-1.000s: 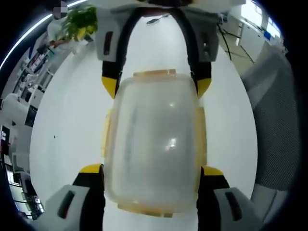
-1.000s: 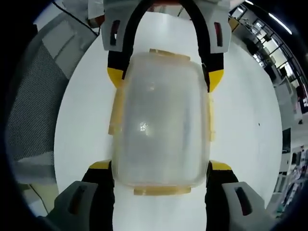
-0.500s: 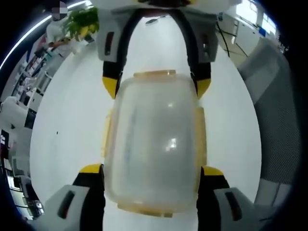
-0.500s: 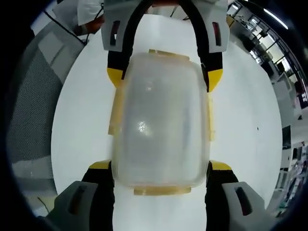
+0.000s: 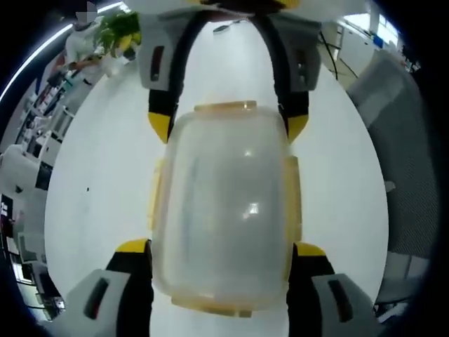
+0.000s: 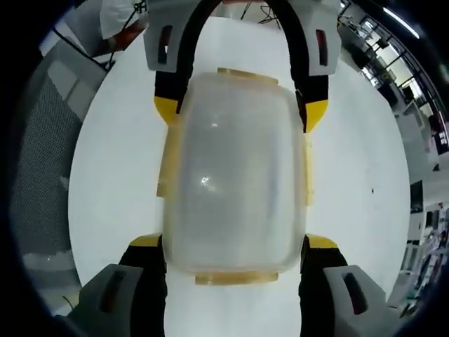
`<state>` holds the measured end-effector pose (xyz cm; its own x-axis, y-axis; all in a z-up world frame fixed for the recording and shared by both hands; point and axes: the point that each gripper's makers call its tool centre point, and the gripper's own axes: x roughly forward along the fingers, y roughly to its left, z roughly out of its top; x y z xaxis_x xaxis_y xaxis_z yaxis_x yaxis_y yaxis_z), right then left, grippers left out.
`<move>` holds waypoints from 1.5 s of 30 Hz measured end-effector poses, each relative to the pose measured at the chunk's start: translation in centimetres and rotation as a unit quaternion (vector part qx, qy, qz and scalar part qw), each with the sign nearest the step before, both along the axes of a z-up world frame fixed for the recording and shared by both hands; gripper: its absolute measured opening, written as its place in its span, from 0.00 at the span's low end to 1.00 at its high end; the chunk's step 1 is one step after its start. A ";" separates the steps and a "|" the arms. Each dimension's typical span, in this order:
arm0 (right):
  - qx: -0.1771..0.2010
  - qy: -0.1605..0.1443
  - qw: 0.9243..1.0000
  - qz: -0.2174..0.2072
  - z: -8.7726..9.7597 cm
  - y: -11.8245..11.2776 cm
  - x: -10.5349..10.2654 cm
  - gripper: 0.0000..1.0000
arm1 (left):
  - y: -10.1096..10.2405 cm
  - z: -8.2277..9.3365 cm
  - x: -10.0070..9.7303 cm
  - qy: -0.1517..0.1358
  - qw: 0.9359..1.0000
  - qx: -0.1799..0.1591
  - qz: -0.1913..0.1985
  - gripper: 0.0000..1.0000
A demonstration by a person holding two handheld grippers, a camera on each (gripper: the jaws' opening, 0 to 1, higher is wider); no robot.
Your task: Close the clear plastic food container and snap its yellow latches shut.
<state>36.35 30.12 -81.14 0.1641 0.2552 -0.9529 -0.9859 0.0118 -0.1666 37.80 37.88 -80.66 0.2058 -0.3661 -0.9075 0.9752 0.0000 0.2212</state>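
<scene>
A clear plastic food container with its lid on hangs over the white table, held between both grippers from opposite ends. Its pale yellow latches lie flat along the ends and the long sides. My left gripper is shut on the near end, its yellow-tipped jaws pressing both sides. My right gripper grips the far end the same way. In the right gripper view the same container sits between my right gripper and the left gripper, with an end latch at the top.
A grey mesh chair stands beside the table, and it is at the left in the right gripper view. A green plant and a person in white are beyond the table's far edge. Office shelves line the background.
The background has slid a little in both views, so the hands have turned slightly. Both grips on the container are unchanged.
</scene>
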 end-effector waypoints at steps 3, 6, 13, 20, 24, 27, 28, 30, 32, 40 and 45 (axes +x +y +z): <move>0.004 0.000 1.000 0.001 -0.1 0.2 0.8 0.75 | -0.1 0.0 0.7 0.000 1.000 0.002 0.002 0.76; 0.003 -0.001 1.000 0.004 -0.1 0.3 1.4 0.75 | 0.0 -0.2 1.4 -0.003 1.000 0.021 0.005 0.76; 0.009 -0.003 1.000 0.021 0.0 0.6 4.4 0.75 | 0.6 0.0 4.2 -0.003 1.000 0.012 0.023 0.76; 0.007 -0.007 1.000 0.024 0.0 0.4 7.0 0.75 | 0.3 -0.1 6.8 -0.004 0.999 0.019 0.027 0.76; 0.009 -0.006 1.000 0.022 0.1 0.3 8.1 0.75 | 0.1 -0.1 8.0 -0.004 0.999 0.018 0.026 0.76; 0.005 -0.006 1.000 0.025 0.0 0.2 8.6 0.75 | 0.1 -0.1 8.4 -0.004 0.999 0.022 0.027 0.76; 0.005 -0.006 1.000 0.025 0.0 0.2 8.8 0.75 | 0.1 -0.1 8.5 -0.004 0.999 0.023 0.028 0.76; 0.011 -0.007 0.999 0.029 0.1 0.2 9.1 0.75 | 0.1 -0.1 8.8 -0.003 0.999 0.024 0.032 0.76; 0.014 -0.007 1.000 0.027 0.0 0.2 9.1 0.75 | 0.2 -0.1 8.9 -0.003 0.999 0.026 0.031 0.76; 0.014 -0.009 1.000 0.023 0.0 0.2 9.4 0.76 | 0.2 -0.1 9.1 -0.004 0.999 0.031 0.026 0.76; 0.015 -0.012 1.000 0.021 -0.1 0.3 9.4 0.76 | 0.1 -0.1 9.1 -0.004 0.999 0.025 0.026 0.76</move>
<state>45.71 30.37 -81.19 0.1743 0.2910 -0.9407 -0.9815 -0.0250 -0.1896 46.90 38.03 -80.76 0.2299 -0.3089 -0.9229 0.9726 0.0396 0.2290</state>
